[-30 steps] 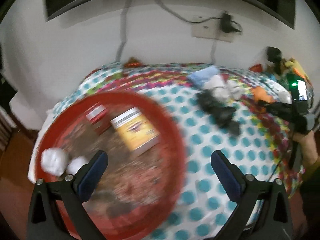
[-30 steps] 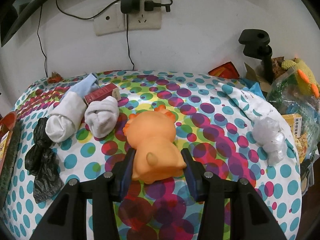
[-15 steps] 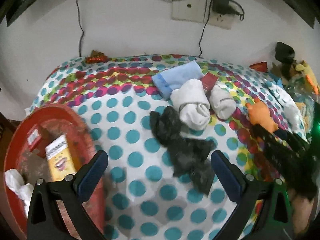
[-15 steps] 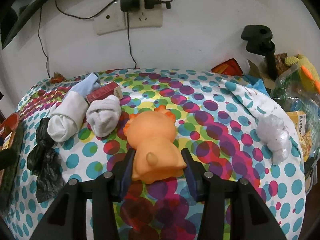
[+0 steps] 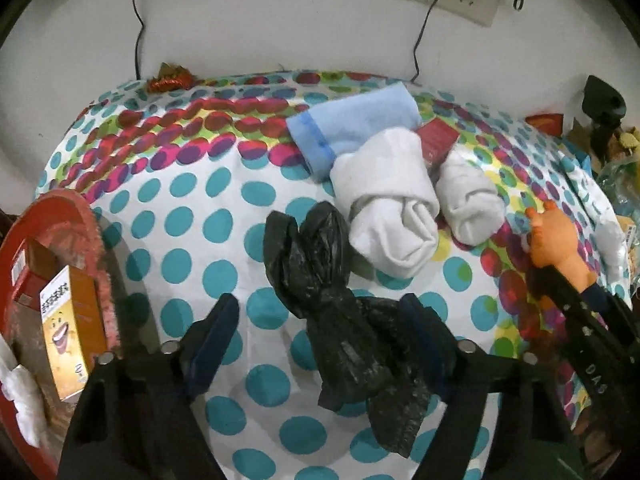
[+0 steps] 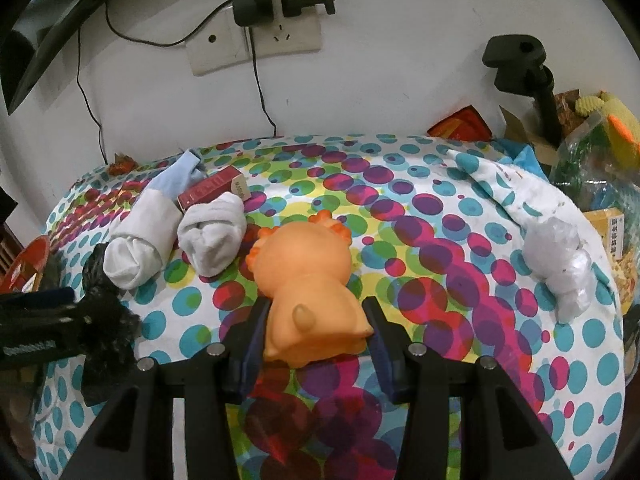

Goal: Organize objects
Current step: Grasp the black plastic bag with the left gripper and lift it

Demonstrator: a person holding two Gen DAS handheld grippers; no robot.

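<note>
The left gripper [image 5: 320, 332] sits around the black bag [image 5: 336, 316] – its jaws have just been closing, not yet pinching. The right gripper [image 6: 316, 324] squeezes the orange toy [image 6: 308, 280], right of the bag – 2 white rolls [image 5: 394, 204] lie behind the bag.

orange toy [image 6: 308, 280], black bag [image 5: 336, 300], white socks [image 5: 392, 204], red tray [image 5: 60, 208], polka-dot multicolour cloth [image 6: 440, 240]

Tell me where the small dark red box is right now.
In the right wrist view the dark red box lies at the table's far left, wedged behind the grey rolled sock and beside the light blue cloth, below the wall socket.
</note>
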